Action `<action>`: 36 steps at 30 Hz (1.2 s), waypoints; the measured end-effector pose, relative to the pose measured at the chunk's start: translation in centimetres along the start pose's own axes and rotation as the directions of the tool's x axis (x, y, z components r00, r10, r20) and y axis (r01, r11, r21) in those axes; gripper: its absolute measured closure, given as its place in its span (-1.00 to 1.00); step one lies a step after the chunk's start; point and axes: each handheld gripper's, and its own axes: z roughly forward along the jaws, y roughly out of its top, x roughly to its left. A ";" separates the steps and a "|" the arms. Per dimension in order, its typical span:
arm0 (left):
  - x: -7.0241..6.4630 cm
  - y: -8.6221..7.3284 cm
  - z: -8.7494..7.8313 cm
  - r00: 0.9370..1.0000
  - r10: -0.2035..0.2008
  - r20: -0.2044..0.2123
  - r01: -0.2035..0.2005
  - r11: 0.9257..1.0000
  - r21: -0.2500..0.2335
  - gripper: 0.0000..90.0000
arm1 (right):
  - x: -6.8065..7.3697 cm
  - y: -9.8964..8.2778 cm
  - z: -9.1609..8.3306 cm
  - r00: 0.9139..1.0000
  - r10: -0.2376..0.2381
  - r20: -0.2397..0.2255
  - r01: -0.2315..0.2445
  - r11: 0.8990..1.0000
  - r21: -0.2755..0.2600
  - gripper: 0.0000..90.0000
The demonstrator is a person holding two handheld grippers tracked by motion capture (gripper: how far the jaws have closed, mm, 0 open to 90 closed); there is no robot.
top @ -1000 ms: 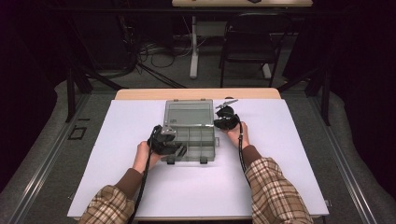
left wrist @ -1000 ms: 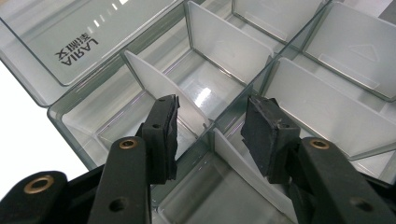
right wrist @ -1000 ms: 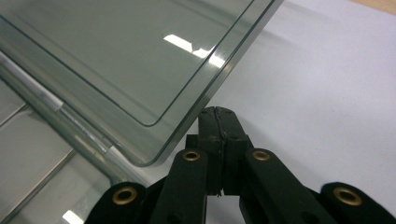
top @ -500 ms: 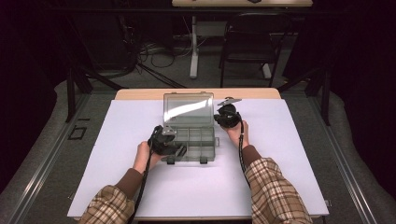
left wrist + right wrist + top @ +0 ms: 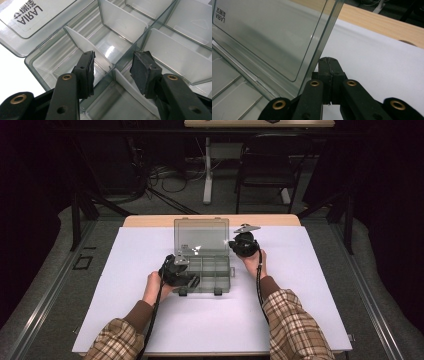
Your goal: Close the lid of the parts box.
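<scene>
Bench (image 5: 125, 320): white-topped, and it carries your clear plastic compartment box (image 5: 212, 274), which sits at its middle, nearer the far edge.
Box lid (image 5: 201, 235): stands raised at the back of the box, tilted away from you.
Dividers (image 5: 87, 46): white slats split the box tray into bare compartments.
Left claw (image 5: 113, 66): you hold it at the box's near-left corner, jaws partly open astride a tray partition wall, pads not pressing on it.
Right claw (image 5: 329, 66): just beside the lid's right edge, jaws closed together on nothing.
</scene>
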 end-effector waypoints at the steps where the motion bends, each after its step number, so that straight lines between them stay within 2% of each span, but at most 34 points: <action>1: 0.0 0.0 0.0 1.000 0.000 0.000 0.000 1.000 0.000 0.18 | 0.0 0.0 -0.1 1.000 0.000 -0.002 0.000 1.000 -0.003 1.00; 19: 0.0 0.0 0.0 1.000 -0.001 -0.001 0.001 1.000 0.000 0.18 | 0.1 0.1 -1.1 1.000 -0.021 -0.019 0.019 0.997 -0.074 1.00; 36: 0.0 0.0 0.0 1.000 -0.003 -0.002 0.003 1.000 0.001 0.18 | 0.2 0.3 -2.2 0.997 -0.069 -0.037 0.064 0.991 -0.121 1.00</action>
